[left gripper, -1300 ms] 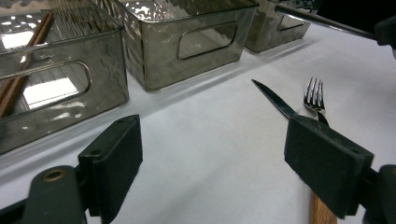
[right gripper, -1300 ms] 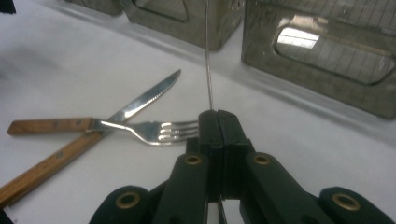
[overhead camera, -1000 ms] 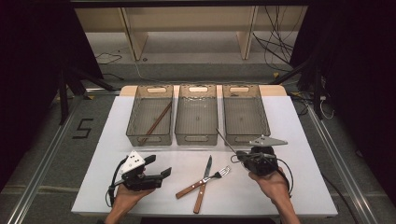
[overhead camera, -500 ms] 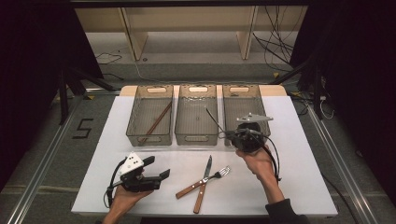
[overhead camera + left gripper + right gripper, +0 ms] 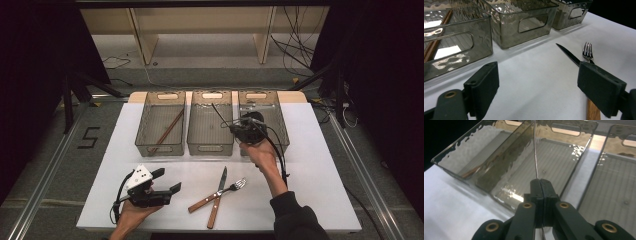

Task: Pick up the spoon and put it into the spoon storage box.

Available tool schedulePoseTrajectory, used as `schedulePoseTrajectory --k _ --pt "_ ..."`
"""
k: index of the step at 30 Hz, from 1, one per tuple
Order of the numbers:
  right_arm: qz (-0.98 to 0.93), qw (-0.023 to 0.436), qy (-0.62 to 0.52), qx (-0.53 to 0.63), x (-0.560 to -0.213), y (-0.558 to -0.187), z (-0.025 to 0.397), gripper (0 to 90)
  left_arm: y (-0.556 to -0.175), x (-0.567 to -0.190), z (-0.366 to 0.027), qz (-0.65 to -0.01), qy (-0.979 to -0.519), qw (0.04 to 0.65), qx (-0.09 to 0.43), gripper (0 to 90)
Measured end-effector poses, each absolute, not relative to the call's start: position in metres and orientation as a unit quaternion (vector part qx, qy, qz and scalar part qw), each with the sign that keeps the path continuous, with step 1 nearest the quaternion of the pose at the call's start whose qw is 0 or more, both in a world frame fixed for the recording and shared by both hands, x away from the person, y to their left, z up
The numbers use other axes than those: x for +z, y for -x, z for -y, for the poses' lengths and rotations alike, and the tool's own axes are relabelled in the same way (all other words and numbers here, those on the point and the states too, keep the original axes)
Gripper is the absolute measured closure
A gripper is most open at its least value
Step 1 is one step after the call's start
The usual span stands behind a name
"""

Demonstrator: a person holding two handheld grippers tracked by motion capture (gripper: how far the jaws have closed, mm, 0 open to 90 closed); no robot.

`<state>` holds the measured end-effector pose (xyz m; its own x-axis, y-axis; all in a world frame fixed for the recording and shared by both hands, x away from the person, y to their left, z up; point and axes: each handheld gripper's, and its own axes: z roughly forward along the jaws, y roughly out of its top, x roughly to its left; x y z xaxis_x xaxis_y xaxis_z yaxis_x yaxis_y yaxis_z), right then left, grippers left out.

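Smoky grey bins [image 5: 211, 122], white table [image 5: 320, 165]

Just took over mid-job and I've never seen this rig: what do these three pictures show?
There is no robot here: a person holds a two-jaw claw in each hand. One picture looks down from above the white table. The other two come from cameras riding on each claw. On the table stand three clear bins, with a knife and a fork in front. The left claw is open near the front edge. The right claw is shut on a thin metal stick above the middle bin.
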<state>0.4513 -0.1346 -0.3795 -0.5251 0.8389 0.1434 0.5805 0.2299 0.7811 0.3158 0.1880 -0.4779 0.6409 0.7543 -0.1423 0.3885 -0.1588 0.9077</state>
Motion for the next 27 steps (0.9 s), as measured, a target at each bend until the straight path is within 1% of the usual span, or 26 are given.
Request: schedulePoseTrajectory --k 12,27 --pt "-0.765 0.151 -0.477 0.405 -0.380 -0.482 0.109 90.0 -0.315 -0.478 -0.187 -0.383 -0.741 0.522 0.176 17.2" --pt "-0.759 0.149 -0.492 0.400 -0.391 -0.501 0.089 90.0 -0.315 -0.478 -0.186 -0.380 -0.745 0.520 0.175 17.1"
